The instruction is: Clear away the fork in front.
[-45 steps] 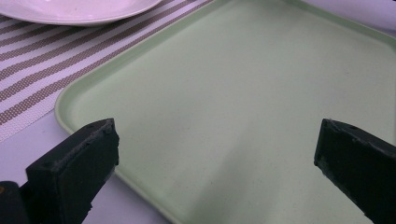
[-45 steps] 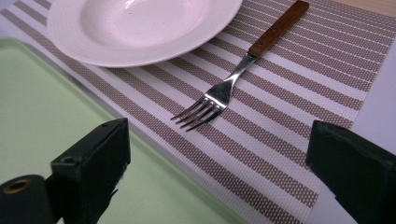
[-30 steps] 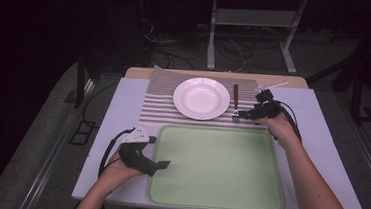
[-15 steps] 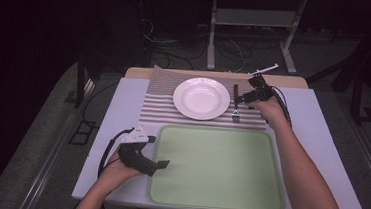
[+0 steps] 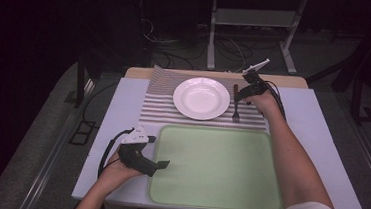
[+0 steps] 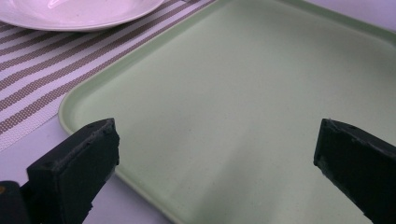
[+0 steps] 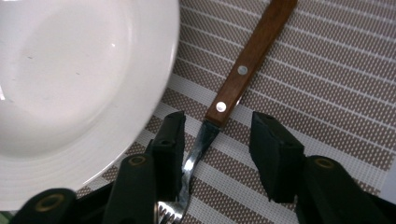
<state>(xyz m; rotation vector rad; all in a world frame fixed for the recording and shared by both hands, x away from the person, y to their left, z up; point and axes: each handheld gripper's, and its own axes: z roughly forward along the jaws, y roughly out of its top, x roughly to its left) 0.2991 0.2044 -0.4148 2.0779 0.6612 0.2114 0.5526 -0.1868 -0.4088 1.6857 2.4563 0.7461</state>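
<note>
A white plate (image 5: 201, 97) sits on a striped placemat (image 5: 165, 110) at the back of the table. Right of it lies a fork (image 5: 235, 104) with a wooden handle, tines toward the person. My right gripper (image 5: 242, 94) is over the fork, open, its jaws on either side of the metal neck (image 7: 200, 142) just below the handle (image 7: 252, 53). The plate rim (image 7: 154, 88) lies close to the left jaw. My left gripper (image 5: 161, 164) rests open at the near left corner of a pale green tray (image 5: 218, 167), its jaws spread wide over the tray's bare surface (image 6: 224, 107).
A white mat (image 5: 315, 145) covers the table under the tray and placemat. Dark floor, cables and a metal stand (image 5: 250, 24) lie beyond the far edge. The placemat (image 6: 32, 79) and plate (image 6: 79, 11) lie ahead of the left gripper.
The right gripper has moved from the tray's far right corner back over the fork and now straddles its neck. The left gripper has stayed put.
</note>
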